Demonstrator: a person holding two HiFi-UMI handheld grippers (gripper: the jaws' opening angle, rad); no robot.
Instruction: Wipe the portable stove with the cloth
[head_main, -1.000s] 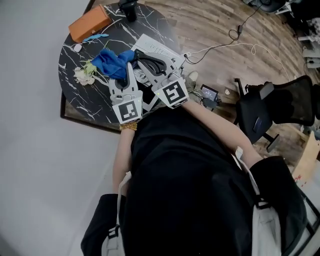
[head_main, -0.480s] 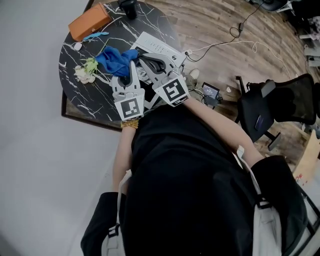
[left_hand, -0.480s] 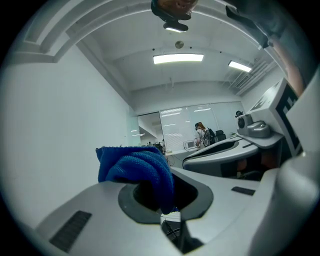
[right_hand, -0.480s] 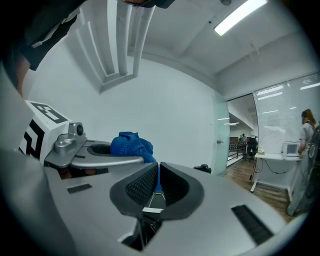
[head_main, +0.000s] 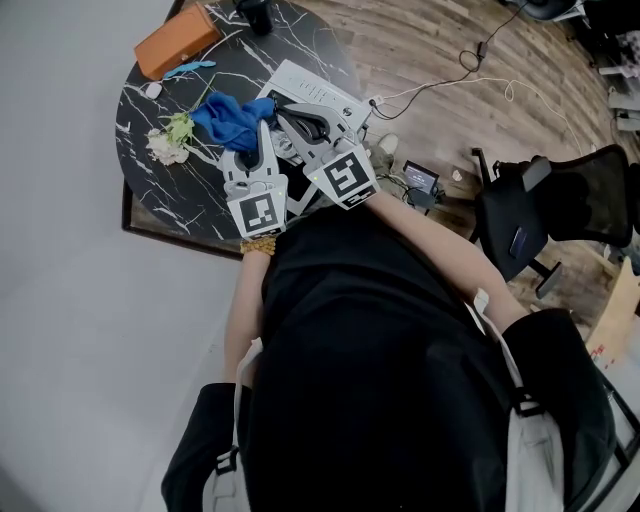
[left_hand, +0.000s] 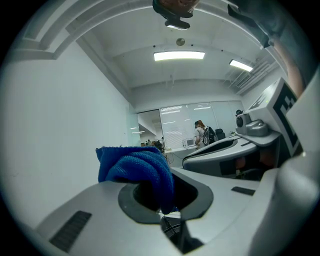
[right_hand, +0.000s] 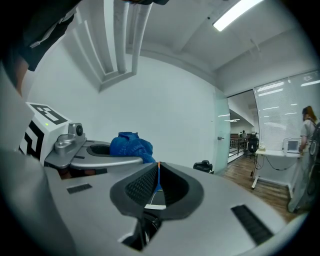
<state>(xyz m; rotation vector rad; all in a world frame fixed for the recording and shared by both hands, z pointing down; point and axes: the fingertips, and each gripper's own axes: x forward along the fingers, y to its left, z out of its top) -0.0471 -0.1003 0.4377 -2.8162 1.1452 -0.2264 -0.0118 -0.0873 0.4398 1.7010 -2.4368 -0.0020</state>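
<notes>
The blue cloth (head_main: 232, 120) is bunched on the black marble table (head_main: 160, 195), just left of the white portable stove (head_main: 318, 92). My left gripper (head_main: 262, 140) is shut on the cloth's near edge. In the left gripper view the cloth (left_hand: 137, 167) bulges up out of the closed jaws of the left gripper (left_hand: 162, 200). My right gripper (head_main: 290, 118) hovers over the stove's near side, close beside the left one. In the right gripper view the right gripper (right_hand: 157, 187) has its pads together with nothing gripped, and the cloth (right_hand: 131, 146) shows to its left.
An orange box (head_main: 178, 42), a small light-blue item (head_main: 190, 72) and a sprig of flowers (head_main: 170, 140) lie on the table's far and left parts. A dark object (head_main: 255, 12) stands at the far edge. Cables (head_main: 450, 90) and an office chair (head_main: 560, 210) are on the wooden floor to the right.
Both grippers stay in almost the same place over the table. The right gripper's jaws look a little closer together than a second ago. The cloth remains in the left gripper.
</notes>
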